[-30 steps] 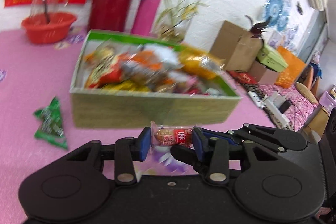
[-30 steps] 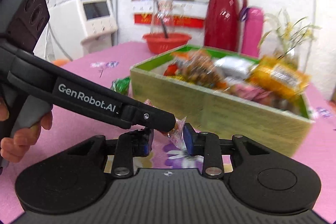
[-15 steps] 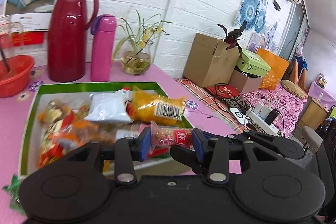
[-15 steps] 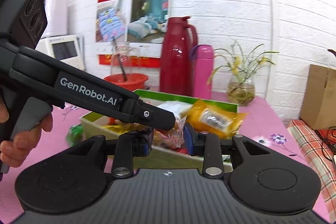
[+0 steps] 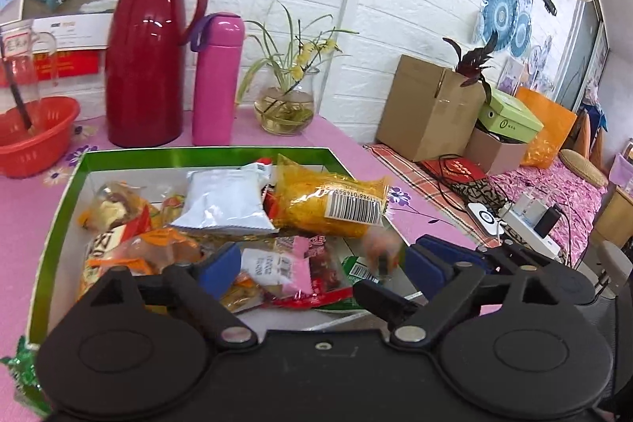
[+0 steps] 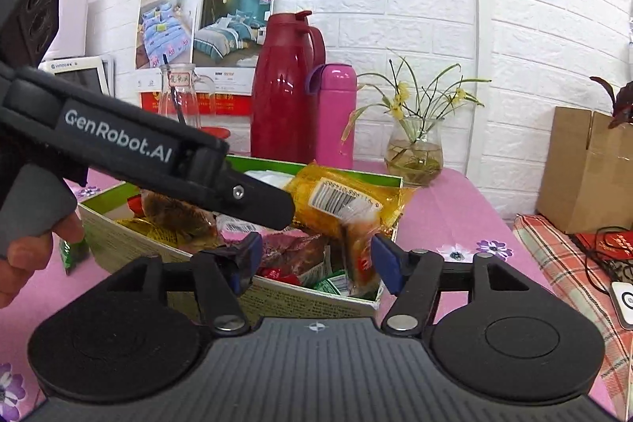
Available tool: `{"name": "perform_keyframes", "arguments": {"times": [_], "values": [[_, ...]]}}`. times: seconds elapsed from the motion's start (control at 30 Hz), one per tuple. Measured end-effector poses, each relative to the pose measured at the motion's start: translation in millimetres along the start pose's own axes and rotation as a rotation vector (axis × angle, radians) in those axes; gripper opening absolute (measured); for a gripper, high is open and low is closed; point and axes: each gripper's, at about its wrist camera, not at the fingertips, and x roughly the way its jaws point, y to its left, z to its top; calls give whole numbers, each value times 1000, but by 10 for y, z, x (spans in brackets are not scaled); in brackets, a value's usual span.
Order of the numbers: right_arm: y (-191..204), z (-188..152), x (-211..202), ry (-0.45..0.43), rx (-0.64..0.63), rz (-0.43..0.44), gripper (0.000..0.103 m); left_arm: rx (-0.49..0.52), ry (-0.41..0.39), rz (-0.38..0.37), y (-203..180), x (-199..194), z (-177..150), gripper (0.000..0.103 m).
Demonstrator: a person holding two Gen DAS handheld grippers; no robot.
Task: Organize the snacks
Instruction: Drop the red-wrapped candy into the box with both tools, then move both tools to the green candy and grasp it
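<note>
While both grippers, left [image 5: 320,263] and right [image 6: 314,260], gape empty over the box [image 5: 198,158], most snacks are in; a green packet [image 5: 23,374] remains outside, near left.

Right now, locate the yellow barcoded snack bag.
Left wrist view: the yellow barcoded snack bag lies in the green box's far right corner, beside the silver packet.

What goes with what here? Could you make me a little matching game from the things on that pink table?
Things:
1. thermos
2. flask
3. vase
4. basket

Descriptions:
a. red, holds a glass jar
b. clear glass, holds a plant
c. dark red, tall, with handle
d. pink, right beside the thermos

Pairs: 1-c, 2-d, 3-b, 4-a
</note>
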Motion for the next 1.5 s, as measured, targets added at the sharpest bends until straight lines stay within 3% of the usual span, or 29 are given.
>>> {"name": "perform_keyframes", "arguments": {"times": [0.23,0.37,0.67,0.8,1.0,1.13,1.2,1.23,1.27,1.3,1.43,1.5], "values": [[201,28,-155,-11,6,48,103,-22,-28,22,115,-412,-73,103],[374,10,-226,20,5,101,103,-30,-43,74,283,-729,-194,103],[876,-76,-221,98,-42,240,103,-177,-43,258,1076,-1104,-477,103],[1107,-115,-164,136,-79,279,103,-222,-32,274,1397,-1060,-589,103],[1306,-157,-65,188,-109,317,103,-274,-31,210,1728,-879,-625,81],[1343,-162,-8,198,-99,327,103,-265,-19,156,1816,-780,-645,80],[1368,-166,14,201,-99,337,103,-260,-9,134,1828,-759,-686,72],[1380,-171,19,203,-100,338,103,-263,7,120,1836,-745,-709,52],[1390,-177,18,204,-101,341,103,-275,33,100,1846,-725,-736,21],[1399,-180,18,205,-102,344,103,-298,63,80,1849,-709,-765,9],[1424,-199,-3,213,-110,356,103,-374,98,0,1670,-786,-856,7],[1425,-222,-26,219,-114,358,103,-357,127,-70,1484,-770,-892,8]]}}
